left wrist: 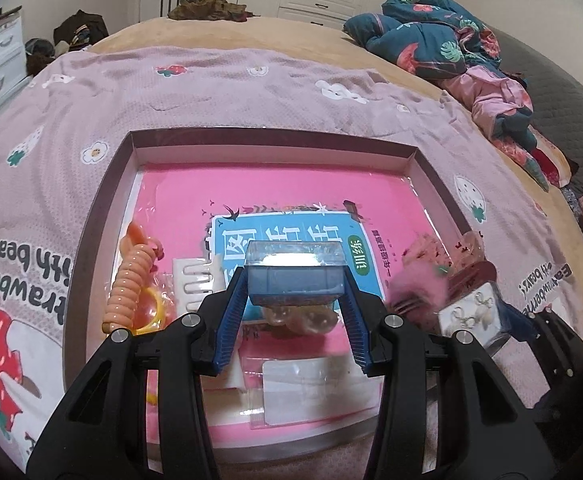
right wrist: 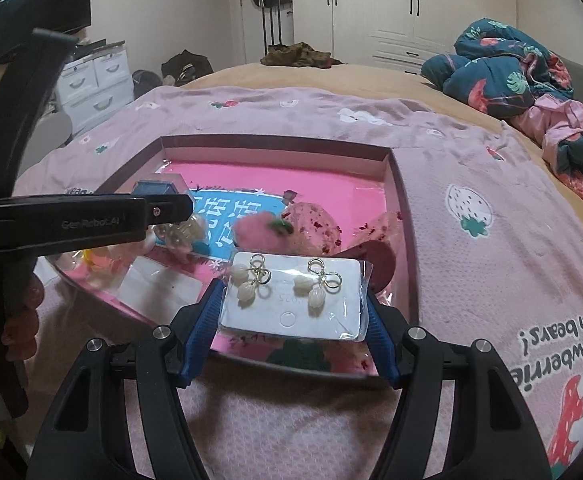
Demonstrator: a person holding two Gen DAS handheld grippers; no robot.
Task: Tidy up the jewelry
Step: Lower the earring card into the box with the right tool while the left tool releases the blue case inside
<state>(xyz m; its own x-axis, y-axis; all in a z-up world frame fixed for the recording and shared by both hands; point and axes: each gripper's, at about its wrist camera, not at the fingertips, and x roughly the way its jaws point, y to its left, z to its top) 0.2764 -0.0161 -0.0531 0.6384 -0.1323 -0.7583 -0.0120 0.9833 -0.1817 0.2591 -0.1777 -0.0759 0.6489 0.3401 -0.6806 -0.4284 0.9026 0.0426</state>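
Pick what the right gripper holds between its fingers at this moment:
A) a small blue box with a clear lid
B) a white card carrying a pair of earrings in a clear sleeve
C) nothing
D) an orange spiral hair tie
B: in the right wrist view the right gripper has its blue pads pressed on both side edges of the earring card, while the small blue box sits in the left gripper.

Small box (left wrist: 297, 276): clear glossy plastic, blue base.
Earring card (right wrist: 291, 300): white paper under shiny film, gold metal loops.
Bedspread (left wrist: 211, 96): matt textured pink cloth.
Claw pads (left wrist: 231, 316): ribbed blue.
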